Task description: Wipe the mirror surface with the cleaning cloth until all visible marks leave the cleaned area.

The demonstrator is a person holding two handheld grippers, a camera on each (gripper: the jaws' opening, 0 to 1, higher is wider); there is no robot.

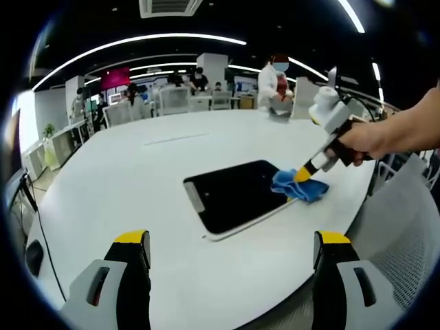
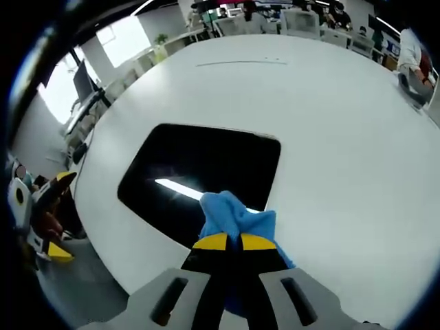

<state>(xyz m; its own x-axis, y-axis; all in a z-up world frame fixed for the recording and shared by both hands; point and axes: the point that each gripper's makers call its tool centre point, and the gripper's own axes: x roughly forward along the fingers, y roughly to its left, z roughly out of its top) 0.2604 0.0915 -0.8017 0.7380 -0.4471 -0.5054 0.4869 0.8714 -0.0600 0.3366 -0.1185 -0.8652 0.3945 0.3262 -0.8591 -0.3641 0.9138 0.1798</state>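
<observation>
I'm pinching the cloth (image 2: 237, 218) in my right gripper (image 2: 230, 242) on the mirror (image 2: 206, 168) edge — left gripper (image 1: 230, 249) hanging open; left view is showing bare table (image 1: 137, 172) all round.

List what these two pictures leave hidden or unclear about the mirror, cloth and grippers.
- Marks on the mirror: left gripper view, too small and dark to tell.
- Mirror under the cloth: right gripper view, covered by cloth.
- Right gripper tips: buried in cloth.
- Left gripper: bases cut off by the bottom edge.
</observation>
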